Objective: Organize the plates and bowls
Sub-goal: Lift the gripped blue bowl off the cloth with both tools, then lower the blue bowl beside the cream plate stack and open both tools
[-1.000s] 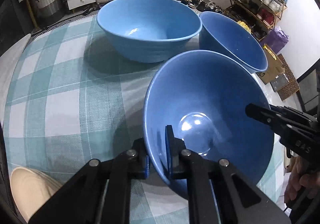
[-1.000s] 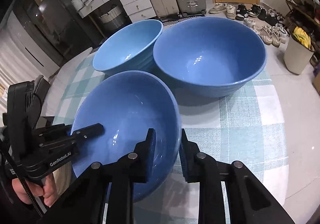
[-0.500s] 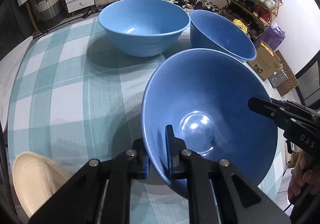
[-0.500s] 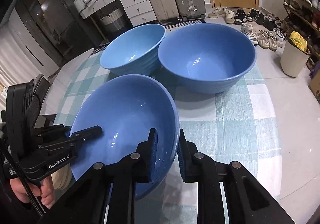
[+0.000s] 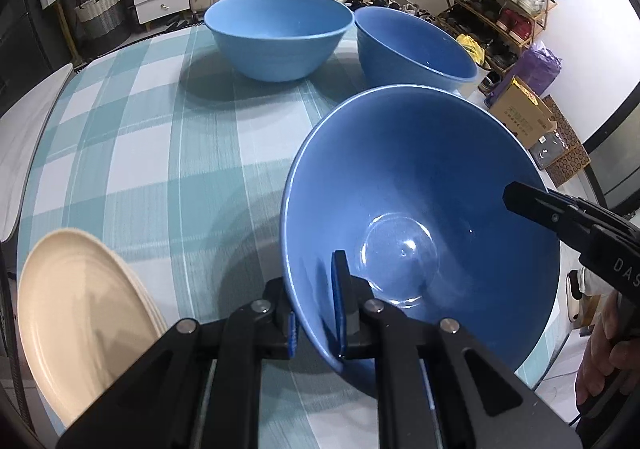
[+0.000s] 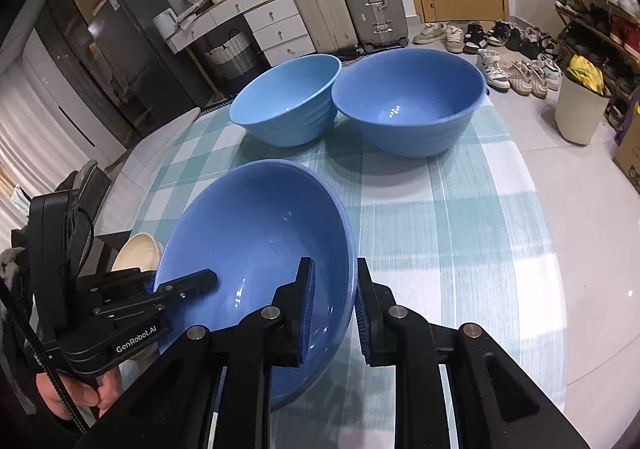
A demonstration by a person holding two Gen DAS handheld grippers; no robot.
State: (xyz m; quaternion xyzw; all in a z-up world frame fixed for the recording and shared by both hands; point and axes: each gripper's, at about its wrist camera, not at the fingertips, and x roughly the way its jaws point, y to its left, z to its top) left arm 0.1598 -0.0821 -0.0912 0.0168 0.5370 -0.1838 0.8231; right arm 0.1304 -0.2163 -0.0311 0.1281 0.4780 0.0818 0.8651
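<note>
A teal-and-white checked worktop (image 5: pixel 140 153) carries two round blue bowls (image 5: pixel 278 33) (image 5: pixel 414 47) at its far side. A third glossy blue bowl (image 5: pixel 420 217) hangs tilted above it, left tongs (image 5: pixel 316 313) and right tongs (image 6: pixel 334 305) each clenched on its rim. A cream plate (image 5: pixel 80 321) lies nearby.

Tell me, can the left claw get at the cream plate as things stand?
Probably not: the left claw is clamped on the held blue bowl, shared with the right claw. The cream plate lies unobstructed beside it.

Blue bowls (image 5: pixel 420 209) — teal-checked tablecloth (image 5: pixel 140 153)
</note>
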